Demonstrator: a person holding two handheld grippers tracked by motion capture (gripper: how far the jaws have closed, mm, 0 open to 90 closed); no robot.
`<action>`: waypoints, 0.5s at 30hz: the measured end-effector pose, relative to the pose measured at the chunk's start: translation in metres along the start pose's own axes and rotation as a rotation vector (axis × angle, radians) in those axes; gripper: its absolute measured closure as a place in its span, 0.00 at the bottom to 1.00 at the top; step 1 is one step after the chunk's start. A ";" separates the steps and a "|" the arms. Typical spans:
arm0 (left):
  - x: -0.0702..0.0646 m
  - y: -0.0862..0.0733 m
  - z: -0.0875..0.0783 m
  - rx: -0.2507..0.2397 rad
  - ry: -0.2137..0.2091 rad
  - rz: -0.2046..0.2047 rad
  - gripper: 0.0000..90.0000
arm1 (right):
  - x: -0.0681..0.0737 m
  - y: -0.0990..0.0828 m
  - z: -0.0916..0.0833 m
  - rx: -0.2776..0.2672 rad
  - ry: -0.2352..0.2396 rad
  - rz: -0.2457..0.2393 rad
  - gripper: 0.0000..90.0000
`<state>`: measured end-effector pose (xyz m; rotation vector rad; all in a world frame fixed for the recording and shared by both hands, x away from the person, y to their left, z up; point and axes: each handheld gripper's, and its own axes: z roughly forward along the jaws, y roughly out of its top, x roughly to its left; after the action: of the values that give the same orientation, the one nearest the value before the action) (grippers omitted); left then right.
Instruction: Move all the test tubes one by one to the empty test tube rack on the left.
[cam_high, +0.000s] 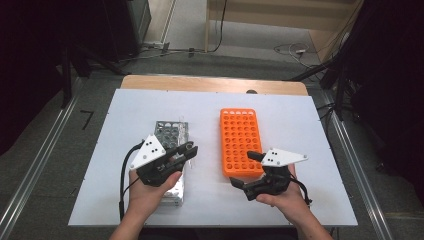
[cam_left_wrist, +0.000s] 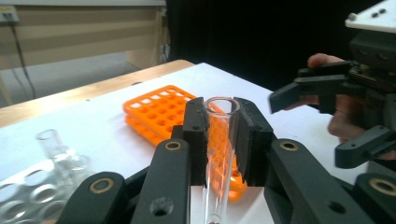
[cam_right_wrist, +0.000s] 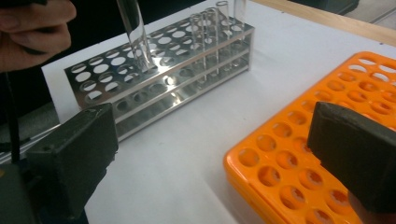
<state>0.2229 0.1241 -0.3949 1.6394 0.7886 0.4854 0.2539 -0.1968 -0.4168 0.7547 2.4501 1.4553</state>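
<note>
My left gripper (cam_high: 190, 150) (cam_left_wrist: 219, 112) is shut on a clear glass test tube (cam_left_wrist: 219, 140) (cam_right_wrist: 133, 28), held upright between its pads just above the silver metal rack (cam_high: 170, 131) (cam_right_wrist: 159, 60). An orange plastic rack (cam_high: 240, 140) (cam_left_wrist: 154, 109) (cam_right_wrist: 289, 154) lies to the right of it, its holes bare. My right gripper (cam_high: 245, 170) (cam_right_wrist: 217, 154) stands open at the orange rack's near corner, with nothing between its wide-spread jaws. In the left gripper view the right gripper (cam_left_wrist: 322, 123) faces the held tube from the right.
A few more glass tubes (cam_right_wrist: 210, 28) (cam_left_wrist: 51, 142) stand at the far end of the metal rack. Both racks rest on a white sheet (cam_high: 300, 115) over a wooden table. Cables and dark stands lie on the floor beyond.
</note>
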 end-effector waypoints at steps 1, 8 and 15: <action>0.002 0.000 -0.001 -0.001 0.005 0.000 0.84 | -0.002 -0.001 -0.001 -0.001 -0.010 0.002 0.00; 0.021 0.002 -0.008 -0.019 0.051 -0.021 0.84 | -0.009 -0.008 -0.012 -0.007 -0.052 0.005 0.00; 0.032 0.001 -0.006 -0.023 0.084 -0.030 0.84 | -0.019 -0.019 -0.025 0.001 -0.082 0.032 0.00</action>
<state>0.2403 0.1514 -0.3962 1.5917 0.8659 0.5428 0.2534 -0.2329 -0.4222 0.8411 2.3882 1.4055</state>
